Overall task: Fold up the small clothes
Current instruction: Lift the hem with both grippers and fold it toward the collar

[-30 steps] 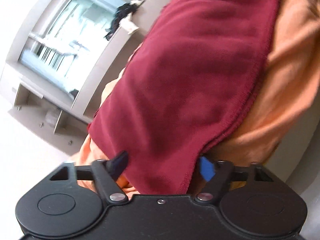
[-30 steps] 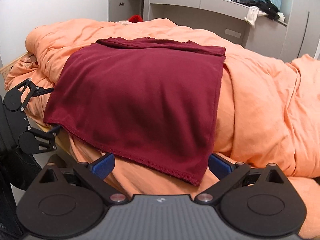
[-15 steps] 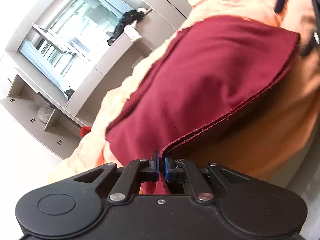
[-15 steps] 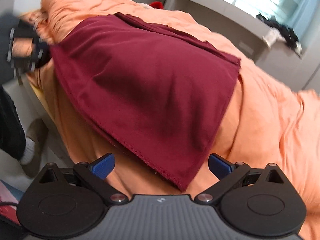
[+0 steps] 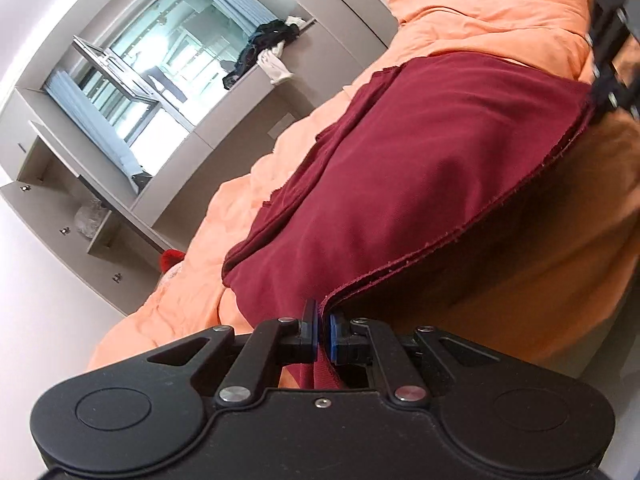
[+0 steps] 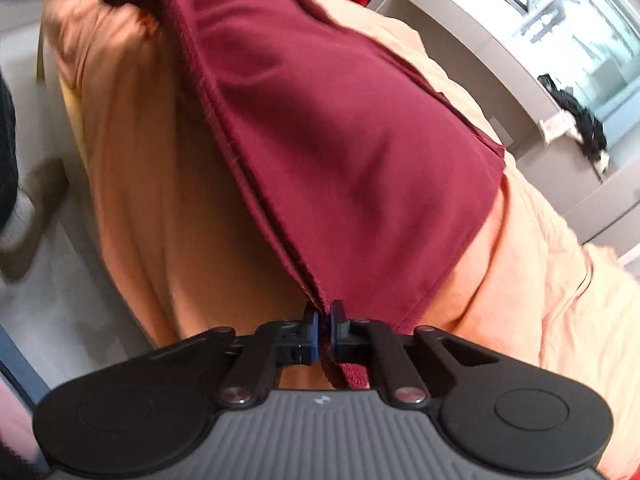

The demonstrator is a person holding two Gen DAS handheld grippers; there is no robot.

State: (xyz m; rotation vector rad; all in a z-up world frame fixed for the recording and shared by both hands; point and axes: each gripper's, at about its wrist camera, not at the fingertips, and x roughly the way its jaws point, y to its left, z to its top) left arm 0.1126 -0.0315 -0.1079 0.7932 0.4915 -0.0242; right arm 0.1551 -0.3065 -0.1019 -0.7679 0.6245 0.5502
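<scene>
While both grippers are clamped on the near hem, the fold itself hasn't started yet, as far as I can judge. The left gripper (image 5: pixel 323 334) has its jaws pinched tight on 1 corner of the maroon garment (image 5: pixel 420 184), cloth visibly squeezed between the blue pads (image 5: pixel 331 336). The right gripper (image 6: pixel 324 334) has just been closing, and its jaws are now nipped on the opposite near corner of the same hem, w/ fabric between them too. In the left wrist view the right gripper shows as a dark linkage at the far end of the hem, so the 2 grips sit at either end of 1 edge.

Where the cloth is: it lies spread over the orange duvet (image 5: pixel 500 12), w/ the gripped edge hanging off the duvet's near side and the rest flat on top. The hem looks like 2 layers stacked, so the piece may already be doubled once, tho I can't say for sure.

Progress, approx: spreading and grabbing look done. Left to do, I reckon: lift the hem, carry it over to the far edge of the garment on the duvet, lay it down, let go, then likely 1 or more further folds to get it compact.

Beyond the duvet, a window (image 5: pixel 132 80) w/ a ledge holds a dark heap of other clothes (image 5: pixel 260 48). A socked foot (image 6: pixel 24 216) stands on the floor just beside the duvet's hanging side.
</scene>
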